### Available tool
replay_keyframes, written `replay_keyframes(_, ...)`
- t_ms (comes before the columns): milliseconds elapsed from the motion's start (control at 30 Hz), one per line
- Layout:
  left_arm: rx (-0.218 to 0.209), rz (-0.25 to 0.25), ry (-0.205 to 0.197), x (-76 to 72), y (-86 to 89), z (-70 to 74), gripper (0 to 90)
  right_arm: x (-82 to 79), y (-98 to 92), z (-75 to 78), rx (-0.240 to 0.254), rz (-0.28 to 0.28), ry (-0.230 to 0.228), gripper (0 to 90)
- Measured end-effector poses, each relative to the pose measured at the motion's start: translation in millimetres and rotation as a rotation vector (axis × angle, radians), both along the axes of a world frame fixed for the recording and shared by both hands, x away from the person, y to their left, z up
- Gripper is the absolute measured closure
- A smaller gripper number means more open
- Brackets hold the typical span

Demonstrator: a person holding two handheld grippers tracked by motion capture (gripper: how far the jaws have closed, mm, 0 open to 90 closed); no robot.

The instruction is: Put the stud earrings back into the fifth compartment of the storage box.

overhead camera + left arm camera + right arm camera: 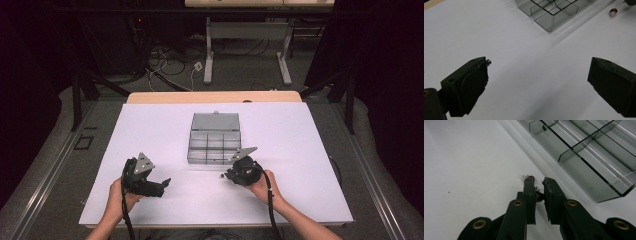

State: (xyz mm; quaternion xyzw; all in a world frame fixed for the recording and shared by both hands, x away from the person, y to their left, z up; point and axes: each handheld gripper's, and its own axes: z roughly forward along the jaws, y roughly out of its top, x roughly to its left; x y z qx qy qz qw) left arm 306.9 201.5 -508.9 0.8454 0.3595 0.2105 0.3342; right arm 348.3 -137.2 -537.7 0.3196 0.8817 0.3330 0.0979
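Glass bulb [537, 193] sits pinched in the right claw [538, 185], at five o'clock of the clear compartment box [214, 142], likely for dropping in; left claw [537, 75] gapes wide, holding nothing, over the white counter [150, 130].

Small bulb [537, 193] between gripper [539, 185] jaws (beside box [584, 172])

Compartment box [215, 139] mid-table [150, 125], lid behind it. Small bulb [613, 11] just before the box's near right corner — right gripper [223, 175] there; left gripper [167, 182] well left.
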Motion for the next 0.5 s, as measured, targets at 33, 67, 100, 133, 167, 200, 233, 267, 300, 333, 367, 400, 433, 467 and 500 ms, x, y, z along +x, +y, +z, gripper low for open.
replay_keyframes(33,0.001,0.000,0.000,0.0,0.0,0.1,2.9,-0.3,-0.6,0.9,-0.002,0.001,-0.002,80.4)
replay_keyframes(67,0.001,0.000,-0.001,0.0,0.0,0.1,2.9,-0.6,-0.5,1.5,-0.001,-0.003,-0.001,80.4)
replay_keyframes(100,0.001,0.001,-0.001,0.0,0.0,0.1,2.9,-0.8,-0.8,2.3,0.004,-0.003,-0.003,80.4)
replay_keyframes(133,0.001,-0.002,0.005,0.2,0.2,0.2,2.9,-1.1,-1.1,3.1,0.006,-0.007,-0.003,80.4)
replay_keyframes(167,0.009,-0.004,0.006,0.5,0.4,0.6,2.9,-1.3,-1.3,3.3,0.007,-0.008,-0.013,80.4)
replay_keyframes(200,0.006,-0.001,-0.003,0.6,0.0,-0.2,2.9,-1.6,-1.7,4.1,0.006,-0.010,-0.014,80.4)
replay_keyframes(233,0.006,-0.001,-0.003,0.6,0.0,-0.1,2.9,-1.3,-2.4,4.8,0.005,-0.002,-0.012,80.4)
replay_keyframes(267,0.007,-0.002,-0.006,0.7,-0.1,-0.1,2.9,-1.4,-2.8,5.3,0.004,-0.003,-0.015,80.4)
replay_keyframes(300,0.004,-0.003,-0.004,0.5,-0.1,-0.1,2.9,-1.6,-2.9,5.6,0.006,-0.005,-0.020,80.4)
replay_keyframes(333,0.004,-0.003,-0.001,0.4,0.0,0.3,2.9,-1.8,-3.3,6.4,0.005,-0.005,-0.019,80.4)
replay_keyframes(367,0.004,-0.004,0.009,0.1,0.5,0.8,2.9,-1.7,-3.6,7.1,0.005,-0.003,-0.022,80.4)
replay_keyframes(400,0.006,-0.001,0.006,0.3,0.9,1.0,2.9,-1.9,-3.6,7.7,0.008,-0.007,-0.027,80.4)
replay_keyframes(433,0.005,0.003,0.003,0.5,0.9,0.9,2.9,-1.9,-4.3,9.4,0.011,-0.005,-0.025,80.4)
replay_keyframes(467,0.004,0.005,0.005,1.0,1.0,0.6,2.9,-1.9,-4.4,9.7,0.020,-0.008,-0.035,80.4)
replay_keyframes(500,0.007,0.006,0.008,1.3,1.1,0.7,2.9,-1.8,-5.9,12.3,0.015,0.000,-0.038,80.4)
